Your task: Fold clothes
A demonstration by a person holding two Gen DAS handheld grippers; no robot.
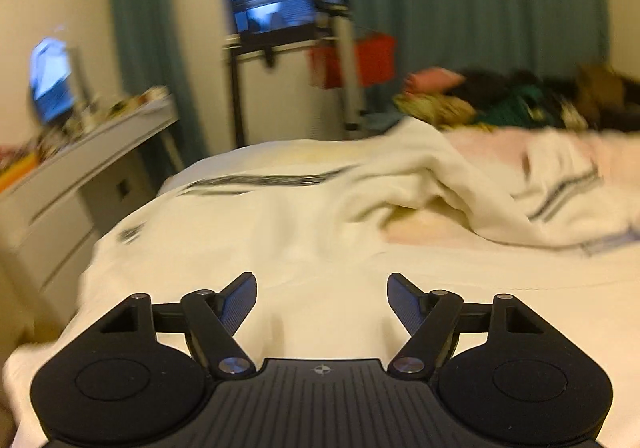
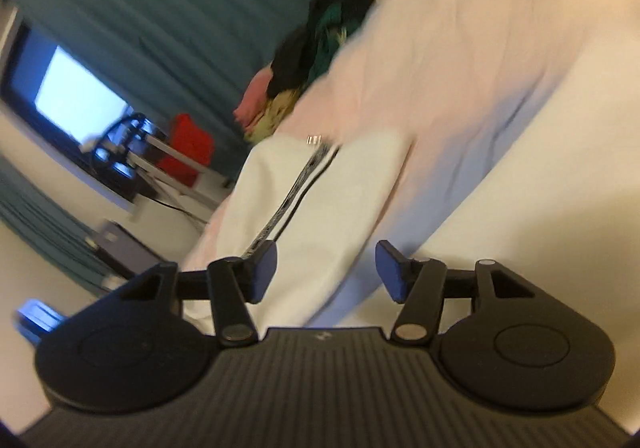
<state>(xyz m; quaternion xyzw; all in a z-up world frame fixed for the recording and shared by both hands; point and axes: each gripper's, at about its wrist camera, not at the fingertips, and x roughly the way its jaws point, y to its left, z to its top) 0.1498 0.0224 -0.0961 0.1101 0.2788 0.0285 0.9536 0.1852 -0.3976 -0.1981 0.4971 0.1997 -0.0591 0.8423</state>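
1. Left wrist view: the left hand-held gripper (image 1: 322, 302) has its jaws standing well apart, with nothing between the blue pads (image 1: 240, 302); only pale cloth shows through the gap.
2. Below and ahead of it lies the white garment (image 1: 248, 232), spread over the bed (image 1: 500, 300); a dark striped band (image 1: 264, 180) runs across the garment toward 11 o'clock from the gripper.
3. At 1 o'clock the cloth bunches into a rumpled fold (image 1: 440, 183), with a pinkish piece (image 1: 500, 143) behind it.
4. Farther off at 1 to 2 o'clock a pile of mixed clothes (image 1: 520, 99) sits at the far side of the bed, in front of the teal curtains (image 1: 460, 7).
5. At 9 o'clock stands a grey surface with drawers (image 1: 80, 175), cluttered on top; the picture is blurred there, so its items cannot be told.
6. Right wrist view: the right hand-held gripper (image 2: 326, 272) is tilted, jaws partly apart and gripping nothing; whether the pads touch the cloth I cannot tell.
7. White garment (image 2: 328, 199) with its striped band (image 2: 292, 191) lies straight ahead at 12 o'clock, the pinkish cloth (image 2: 440, 59) beyond at 1 o'clock.
8. Red item (image 2: 188, 147) hangs near a rack (image 2: 160, 159) at 10 o'clock.
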